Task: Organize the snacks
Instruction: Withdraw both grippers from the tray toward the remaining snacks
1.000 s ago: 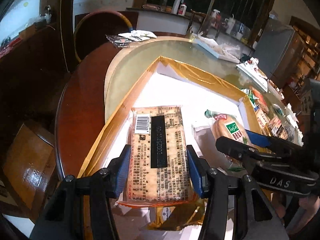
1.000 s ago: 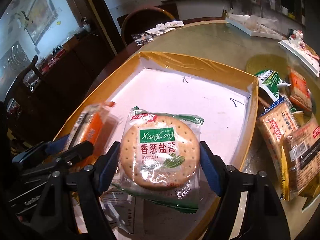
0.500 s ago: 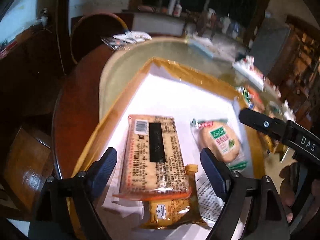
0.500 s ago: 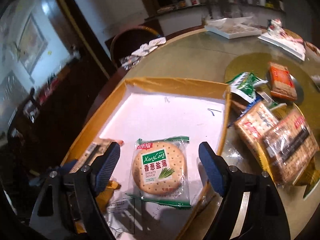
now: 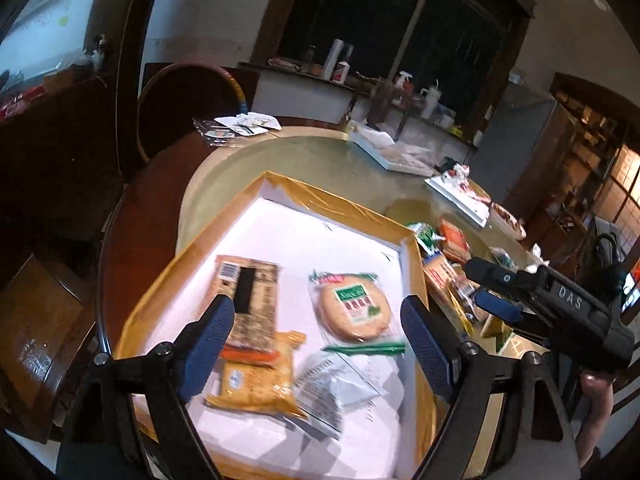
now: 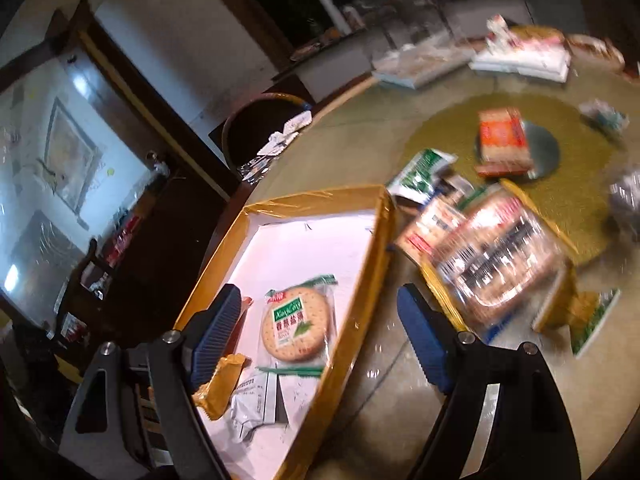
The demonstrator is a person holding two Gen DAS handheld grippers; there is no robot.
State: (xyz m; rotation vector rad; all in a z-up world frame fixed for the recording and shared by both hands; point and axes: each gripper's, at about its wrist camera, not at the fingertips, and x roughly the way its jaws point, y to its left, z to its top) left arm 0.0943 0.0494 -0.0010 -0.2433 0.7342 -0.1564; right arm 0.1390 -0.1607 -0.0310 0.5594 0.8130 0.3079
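Observation:
A shallow yellow-rimmed tray (image 5: 340,204) with a white floor holds a long cracker pack (image 5: 252,304), a round cracker packet (image 5: 354,306), a yellow packet (image 5: 256,384) and a silver packet (image 5: 332,392). My left gripper (image 5: 318,344) is open and empty above them. My right gripper (image 6: 320,332) is open and empty, over the tray's right rim (image 6: 360,280); the round packet (image 6: 298,330) lies between its fingers, lower down. A pile of loose snack packs (image 6: 492,252) lies right of the tray. The right gripper also shows in the left wrist view (image 5: 496,300).
An orange pack (image 6: 504,140) lies on a metal disc at the middle of the glass turntable. White trays (image 5: 460,196) stand at the table's far side. A wooden chair (image 5: 188,108) stands behind the table. The table edge runs along the left.
Both grippers let go of their packs, opened and pulled back and up. The long pack and round packet now lie in the tray. The right gripper has swung right.

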